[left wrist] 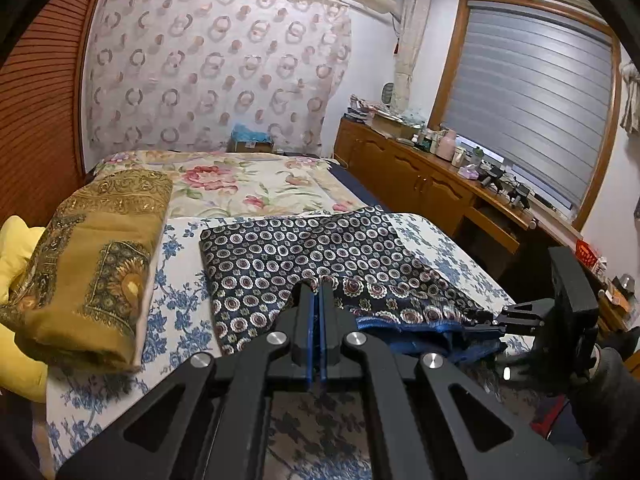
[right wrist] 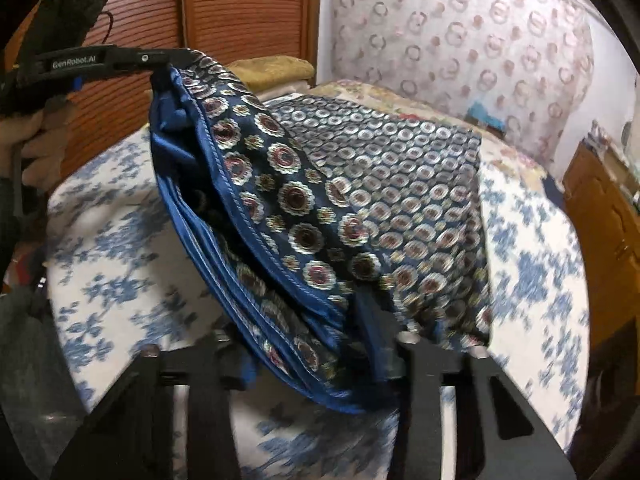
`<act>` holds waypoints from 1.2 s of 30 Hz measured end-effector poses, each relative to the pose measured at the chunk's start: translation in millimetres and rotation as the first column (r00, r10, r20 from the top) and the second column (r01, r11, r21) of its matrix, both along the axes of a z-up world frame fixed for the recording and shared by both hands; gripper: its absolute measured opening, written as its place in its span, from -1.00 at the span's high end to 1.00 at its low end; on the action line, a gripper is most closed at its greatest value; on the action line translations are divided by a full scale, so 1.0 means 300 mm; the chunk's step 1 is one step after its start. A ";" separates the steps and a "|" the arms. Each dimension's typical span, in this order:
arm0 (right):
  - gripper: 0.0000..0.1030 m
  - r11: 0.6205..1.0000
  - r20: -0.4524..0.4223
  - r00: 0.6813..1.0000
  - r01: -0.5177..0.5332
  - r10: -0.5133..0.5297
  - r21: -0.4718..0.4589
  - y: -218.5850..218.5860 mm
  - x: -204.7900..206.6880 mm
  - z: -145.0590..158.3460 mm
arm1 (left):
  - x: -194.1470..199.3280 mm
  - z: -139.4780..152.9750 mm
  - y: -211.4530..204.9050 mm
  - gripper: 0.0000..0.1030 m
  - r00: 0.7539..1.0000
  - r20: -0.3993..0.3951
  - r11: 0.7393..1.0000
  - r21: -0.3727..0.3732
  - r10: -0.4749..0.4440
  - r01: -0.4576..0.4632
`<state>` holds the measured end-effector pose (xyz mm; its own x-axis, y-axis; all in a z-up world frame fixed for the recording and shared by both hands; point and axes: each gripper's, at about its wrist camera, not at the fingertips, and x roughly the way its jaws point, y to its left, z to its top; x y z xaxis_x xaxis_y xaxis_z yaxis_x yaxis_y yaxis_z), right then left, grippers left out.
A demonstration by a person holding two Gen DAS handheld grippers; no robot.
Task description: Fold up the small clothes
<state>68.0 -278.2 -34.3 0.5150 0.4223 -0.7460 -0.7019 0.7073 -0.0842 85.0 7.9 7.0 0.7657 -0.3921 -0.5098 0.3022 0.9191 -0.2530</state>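
A navy scarf [left wrist: 320, 248] printed with circles and blue-hemmed lies folded on the white-and-blue floral bedsheet [left wrist: 176, 312]. My left gripper [left wrist: 319, 292] is shut on the scarf's near edge and holds it lifted. In the right wrist view the left gripper [right wrist: 180, 58] pinches the scarf [right wrist: 400, 184] at its raised corner. At the right of the left wrist view, my right gripper [left wrist: 486, 322] is pinched on the other near corner. Seen from the right wrist, the scarf's layers drape over the right gripper [right wrist: 304, 320] and hide most of its fingers.
A folded mustard-gold cloth [left wrist: 92, 264] lies to the left on the bed, beside a yellow pillow [left wrist: 16, 248]. A wooden cabinet [left wrist: 420, 184] crowded with small items runs along the right under the window. A person's hand [right wrist: 32, 148] grips the left tool.
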 end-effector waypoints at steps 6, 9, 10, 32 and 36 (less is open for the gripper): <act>0.92 0.997 0.057 0.998 0.035 -0.039 0.072 -0.023 0.119 0.098 | 0.094 0.022 0.012 1.00 1.000 0.008 1.000 0.009 0.020 -0.020; 0.95 0.998 0.075 0.997 0.027 -0.032 0.062 0.001 0.198 0.139 | 0.171 0.032 0.021 1.00 0.999 0.011 0.999 0.021 0.040 -0.040; 0.95 0.998 0.081 0.996 0.021 -0.025 0.053 0.012 0.224 0.149 | 0.192 0.033 0.021 1.00 0.999 0.012 0.998 0.030 0.047 -0.047; 0.96 0.999 -0.004 0.999 -0.042 0.042 0.014 0.154 0.678 0.056 | 0.452 -0.080 0.054 0.28 0.987 -0.119 0.989 0.112 0.107 -0.093; 0.96 0.999 -0.005 0.999 -0.051 0.051 0.001 0.175 0.696 0.037 | 0.439 -0.113 0.069 0.17 0.982 -0.149 0.990 0.099 0.114 -0.099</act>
